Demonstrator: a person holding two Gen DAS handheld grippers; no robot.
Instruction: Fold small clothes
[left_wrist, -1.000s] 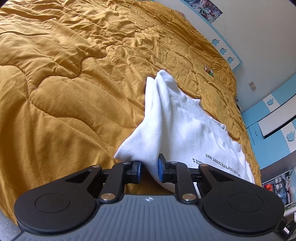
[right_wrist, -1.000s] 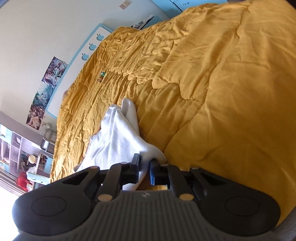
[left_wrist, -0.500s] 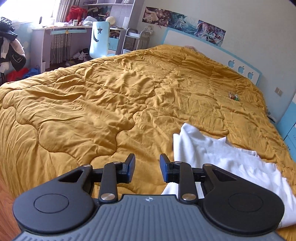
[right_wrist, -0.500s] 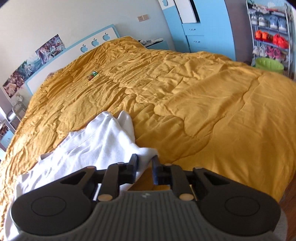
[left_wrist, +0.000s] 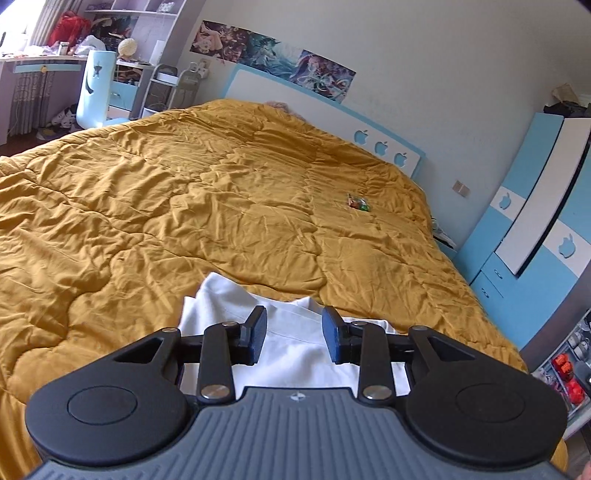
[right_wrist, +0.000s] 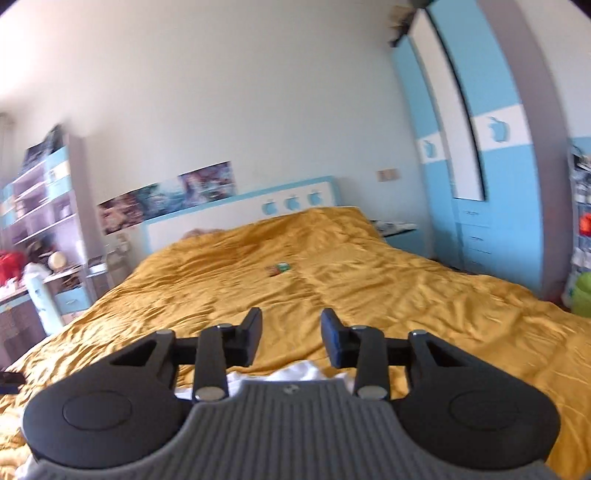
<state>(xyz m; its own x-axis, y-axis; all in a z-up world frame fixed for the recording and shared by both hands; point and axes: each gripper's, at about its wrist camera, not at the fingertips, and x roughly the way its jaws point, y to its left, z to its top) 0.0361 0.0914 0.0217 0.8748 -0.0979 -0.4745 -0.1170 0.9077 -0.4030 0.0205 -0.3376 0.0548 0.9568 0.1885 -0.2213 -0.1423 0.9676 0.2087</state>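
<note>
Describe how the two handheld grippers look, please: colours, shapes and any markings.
The left gripper and the right gripper look alike. Each has a grey ribbed body with a small round emblem, two black rounded housings with circular caps, black link arms with silver rivets, and two black fingers with dark blue pads. No cables, hands or sleeves show.

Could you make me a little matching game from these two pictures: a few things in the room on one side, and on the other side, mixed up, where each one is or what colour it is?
Things:
1. white garment
2. quilt
3. posters
4. left claw

Descriptions:
A. mustard yellow, covering the bed
B. open, holding nothing
C. on the wall above the headboard
D. lying on the quilt's near edge

Pairs: 1-D, 2-A, 3-C, 4-B
</note>
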